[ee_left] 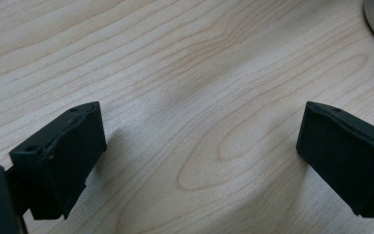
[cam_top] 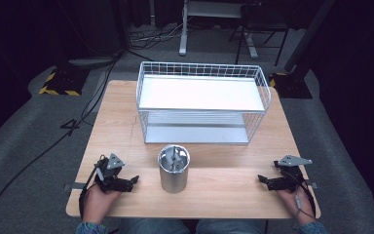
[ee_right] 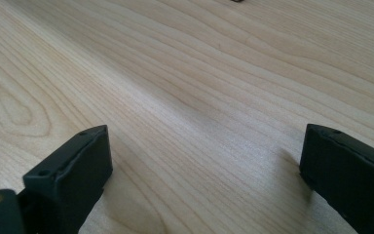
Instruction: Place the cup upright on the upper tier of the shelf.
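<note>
Both hands rest at the near table [cam_top: 126, 126] edge, wrists low, before any grasp. The wire rack [cam_top: 202, 102] stands far centre. The steel canister [cam_top: 174, 168] stands upright between the grippers, apart from both. The left gripper [cam_top: 135, 179] and right gripper [cam_top: 260, 178] have jaws spread, empty. Next move, likely: reach inward to the canister.

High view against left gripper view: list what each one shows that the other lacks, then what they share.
High view alone: the white wire rack, the whole metal can with something inside, the right hand-held gripper, both hands and the floor. Left gripper view alone: a close look at the left hand-held gripper with jaws wide apart over bare wood grain. Shared: the wooden table, the left hand-held gripper, and the can, whose grey edge shows at the gripper view's top right.
</note>
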A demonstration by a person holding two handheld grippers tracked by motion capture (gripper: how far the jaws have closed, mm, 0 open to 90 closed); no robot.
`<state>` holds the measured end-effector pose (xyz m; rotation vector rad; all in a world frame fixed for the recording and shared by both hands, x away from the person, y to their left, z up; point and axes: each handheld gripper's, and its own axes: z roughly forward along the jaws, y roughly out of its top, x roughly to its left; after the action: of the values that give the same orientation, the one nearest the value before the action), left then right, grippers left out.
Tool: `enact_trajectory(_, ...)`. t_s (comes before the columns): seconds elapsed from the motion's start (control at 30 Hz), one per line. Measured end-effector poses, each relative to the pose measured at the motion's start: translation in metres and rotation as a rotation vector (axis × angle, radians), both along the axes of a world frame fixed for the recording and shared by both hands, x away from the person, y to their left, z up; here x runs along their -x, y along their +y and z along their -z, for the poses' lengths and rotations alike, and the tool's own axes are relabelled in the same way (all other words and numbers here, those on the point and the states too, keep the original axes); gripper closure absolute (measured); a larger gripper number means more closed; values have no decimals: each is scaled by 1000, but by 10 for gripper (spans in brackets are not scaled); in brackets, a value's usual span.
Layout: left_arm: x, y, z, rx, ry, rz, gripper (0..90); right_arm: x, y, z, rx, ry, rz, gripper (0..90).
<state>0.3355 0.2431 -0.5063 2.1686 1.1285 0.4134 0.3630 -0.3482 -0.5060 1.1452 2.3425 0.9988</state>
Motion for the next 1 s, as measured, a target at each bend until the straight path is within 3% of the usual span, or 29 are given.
enact_trajectory(0.23, 2, -1, -1, -16, 8, 13, 1, 0, 0, 0, 0, -1, 0, 54)
enact_trajectory(0.33, 7, -1, -5, -16, 0, 25, 0, 0, 0, 0, 0, -2, 1, 59)
enact_trajectory(0.43, 12, 3, -12, 2, -34, 26, 0, 0, 0, 0, -1, -3, 1, 61)
enact_trajectory(0.5, 19, 8, -21, 51, -70, 19, 0, 0, 0, 0, -1, -4, 0, 64)
enact_trajectory(0.57, 22, 9, -24, 62, -76, 19, 0, 0, 0, 0, -1, -4, 0, 66)
enact_trajectory(0.6, 28, 12, -29, 85, -102, 27, 0, 0, 0, 0, -3, -5, 1, 69)
enact_trajectory(0.7, 33, 15, -33, 115, -128, 31, 0, 0, 0, 0, -3, -5, 1, 69)
enact_trajectory(0.77, 39, 18, -37, 151, -157, 35, 0, 0, 0, 0, -3, -5, 1, 71)
enact_trajectory(0.8, 45, 20, -40, 190, -186, 35, 0, 0, 0, 0, -4, -5, 2, 71)
enact_trajectory(0.93, 51, 21, -45, 227, -219, 40, 0, 0, 0, 0, -4, -6, 3, 73)
enact_trajectory(1.0, 54, 21, -49, 271, -237, 48, 0, 0, 0, 0, -5, -6, 2, 73)
